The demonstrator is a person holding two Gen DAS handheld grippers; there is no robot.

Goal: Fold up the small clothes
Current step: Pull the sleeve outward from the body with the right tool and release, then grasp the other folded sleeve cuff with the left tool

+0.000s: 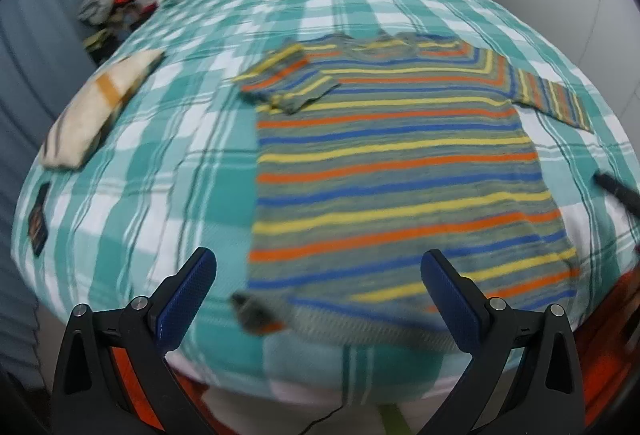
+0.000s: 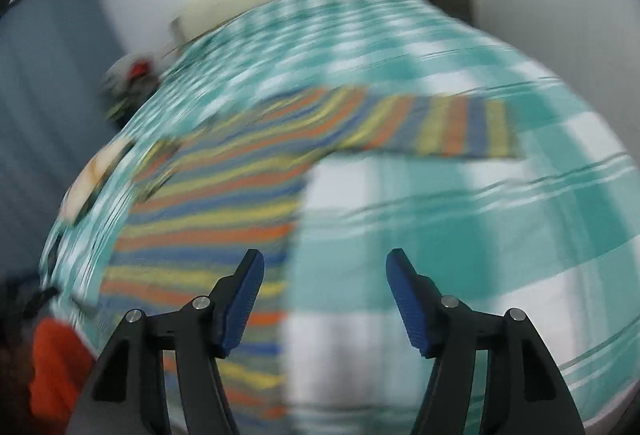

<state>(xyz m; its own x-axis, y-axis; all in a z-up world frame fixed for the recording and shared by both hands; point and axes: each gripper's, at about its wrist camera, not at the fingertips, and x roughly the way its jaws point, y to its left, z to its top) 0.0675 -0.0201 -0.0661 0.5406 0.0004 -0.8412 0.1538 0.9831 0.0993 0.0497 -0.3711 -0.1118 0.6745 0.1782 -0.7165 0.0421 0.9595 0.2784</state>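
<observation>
A small striped T-shirt (image 1: 400, 163) in grey, orange, yellow and blue lies flat on the checked bed cover. Its left sleeve (image 1: 288, 75) is folded in over the chest; the right sleeve (image 1: 556, 99) lies spread out. My left gripper (image 1: 318, 275) hovers open over the shirt's lower left hem, with nothing between its blue pads. In the blurred right wrist view the same shirt (image 2: 208, 219) sits to the left, its spread sleeve (image 2: 452, 127) ahead. My right gripper (image 2: 324, 275) is open over bare cover beside the shirt's right edge, holding nothing.
A teal and white checked cover (image 1: 192, 123) spans the bed. A folded cream garment (image 1: 96, 107) lies at its left side and a dark label (image 1: 38, 223) near the left edge. Clothes are piled (image 1: 112, 3) beyond the bed's far left corner. A dark tip (image 1: 616, 191) shows at right.
</observation>
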